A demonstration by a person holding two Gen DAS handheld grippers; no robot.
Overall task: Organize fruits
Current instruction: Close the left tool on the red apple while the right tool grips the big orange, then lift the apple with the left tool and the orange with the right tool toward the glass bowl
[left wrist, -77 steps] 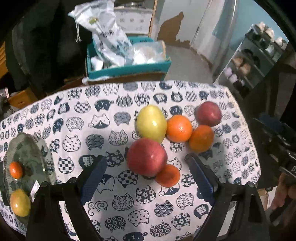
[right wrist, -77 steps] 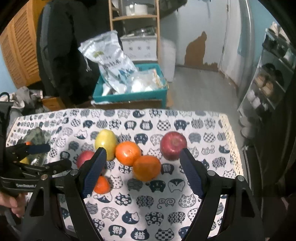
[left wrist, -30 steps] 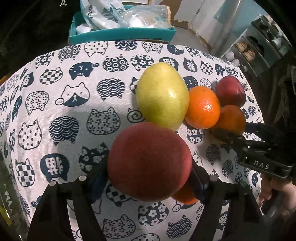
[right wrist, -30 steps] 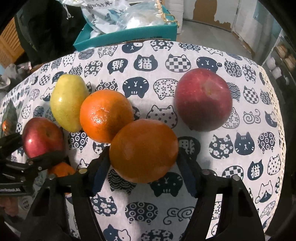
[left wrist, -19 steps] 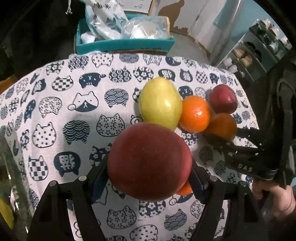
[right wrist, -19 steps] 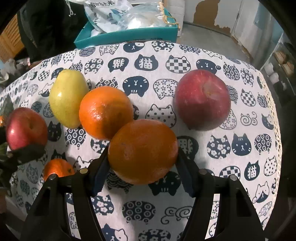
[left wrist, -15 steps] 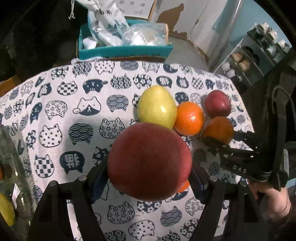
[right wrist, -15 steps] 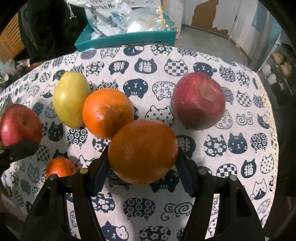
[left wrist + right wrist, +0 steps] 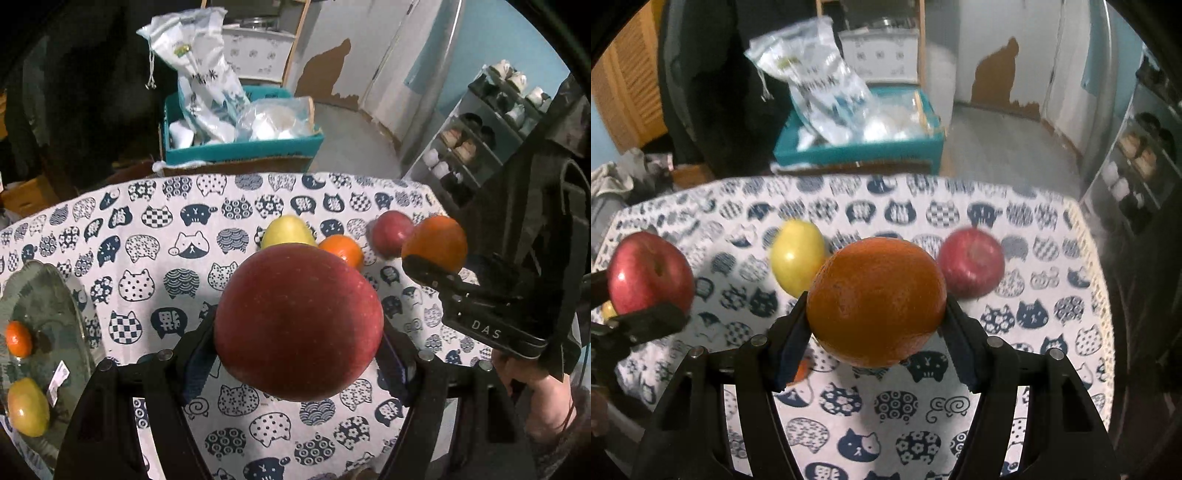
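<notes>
My left gripper (image 9: 297,339) is shut on a large red apple (image 9: 298,322) and holds it above the cat-print tablecloth (image 9: 147,236). My right gripper (image 9: 875,325) is shut on an orange (image 9: 876,301), also lifted; it also shows in the left wrist view (image 9: 436,242). On the cloth lie a yellow pear (image 9: 284,232), a second orange (image 9: 341,249) and a second red apple (image 9: 391,232). A glass plate (image 9: 55,306) at the left holds a small orange (image 9: 18,338) and a yellow fruit (image 9: 27,406). A small orange (image 9: 801,369) is partly hidden behind my right gripper's left finger.
A teal box (image 9: 240,147) with plastic bags stands beyond the table's far edge. A shoe rack (image 9: 480,133) is at the right. The person's hand (image 9: 532,387) holds the right gripper at the table's right side.
Both grippers shut on their fruit and have risen from the cloth: the left with the red apple, the right with the orange. The table now looks farther away in both views.
</notes>
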